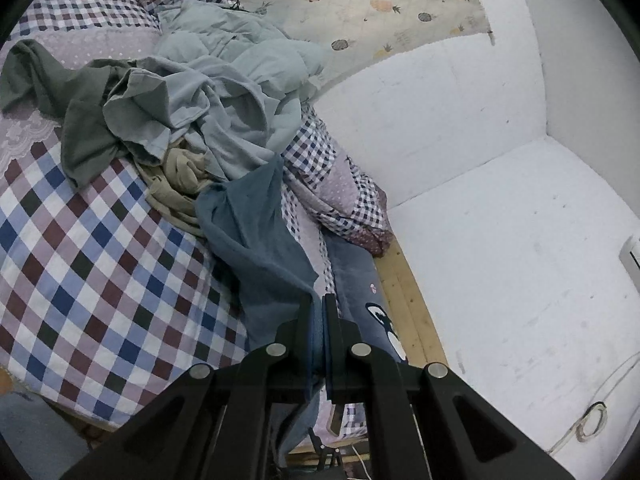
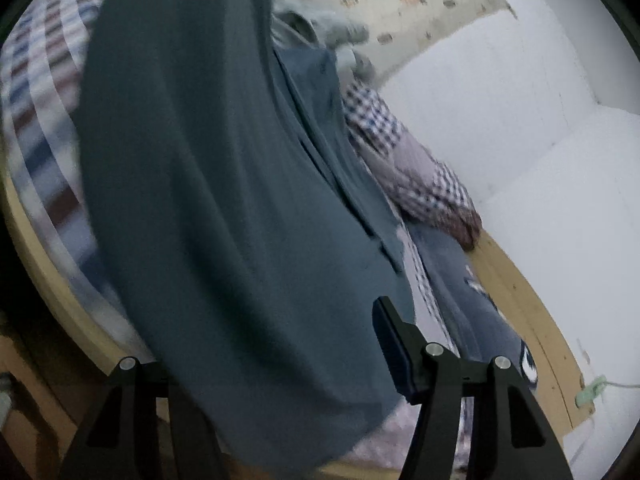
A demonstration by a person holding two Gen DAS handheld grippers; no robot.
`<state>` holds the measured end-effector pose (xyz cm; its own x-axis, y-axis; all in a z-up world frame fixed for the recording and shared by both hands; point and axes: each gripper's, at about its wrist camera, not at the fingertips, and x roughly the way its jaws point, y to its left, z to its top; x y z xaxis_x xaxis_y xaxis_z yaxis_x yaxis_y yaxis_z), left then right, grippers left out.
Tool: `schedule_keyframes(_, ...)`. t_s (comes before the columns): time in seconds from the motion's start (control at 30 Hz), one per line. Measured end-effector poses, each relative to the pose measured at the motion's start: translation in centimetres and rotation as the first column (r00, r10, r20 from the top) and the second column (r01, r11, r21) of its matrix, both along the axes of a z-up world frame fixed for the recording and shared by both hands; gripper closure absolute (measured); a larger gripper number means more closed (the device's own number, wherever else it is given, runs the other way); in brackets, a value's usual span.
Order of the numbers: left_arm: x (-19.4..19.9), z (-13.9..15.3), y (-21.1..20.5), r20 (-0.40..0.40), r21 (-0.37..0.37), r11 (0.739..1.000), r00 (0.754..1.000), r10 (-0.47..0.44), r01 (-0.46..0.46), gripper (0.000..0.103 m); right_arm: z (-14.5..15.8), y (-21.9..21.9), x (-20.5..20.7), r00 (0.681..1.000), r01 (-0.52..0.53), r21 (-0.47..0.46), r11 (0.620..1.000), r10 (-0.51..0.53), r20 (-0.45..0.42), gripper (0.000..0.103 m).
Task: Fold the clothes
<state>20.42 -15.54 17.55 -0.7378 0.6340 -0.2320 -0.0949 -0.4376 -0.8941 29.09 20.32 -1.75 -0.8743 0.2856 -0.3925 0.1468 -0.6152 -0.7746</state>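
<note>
Blue garment point(image 1: 256, 236) stretched lengthwise from pile point(image 1: 208, 96) toward left claw point(image 1: 317, 320)

A bedroom in a home; a bed point(image 1: 404, 280) with a pale wooden frame stands against a white wall point(image 1: 460, 112); a checked quilt point(image 1: 92, 248) covers it; loose clothes point(image 1: 208, 92) lie heaped on top; a pineapple-print sheet point(image 1: 360, 8) lies behind.
</note>
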Motion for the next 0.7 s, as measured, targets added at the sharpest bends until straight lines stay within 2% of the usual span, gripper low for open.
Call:
schedule_keyframes(0.27,-0.6,0.0,0.5,0.011,-0.003,1.0,1.0,-0.009,0.009,0.101,-1.7,6.4,1.7,0.997,0.052,0.086,0.995,-0.057,0.049,0.039)
schedule_keyframes(0.43,-0.9,-0.3,0.6,0.017,-0.003,1.0,1.0,0.002,-0.002,0.101,-2.1,8.0,3.1,0.997,0.044,0.108,0.993,-0.05,0.059,0.039)
schedule_keyframes(0.7,-1.2,-0.8,0.4,0.035,-0.019,1.0,0.999,0.01,-0.009,0.101,-2.9,10.1,3.1,0.995,0.069,0.119,0.991,-0.077,0.066,0.039)
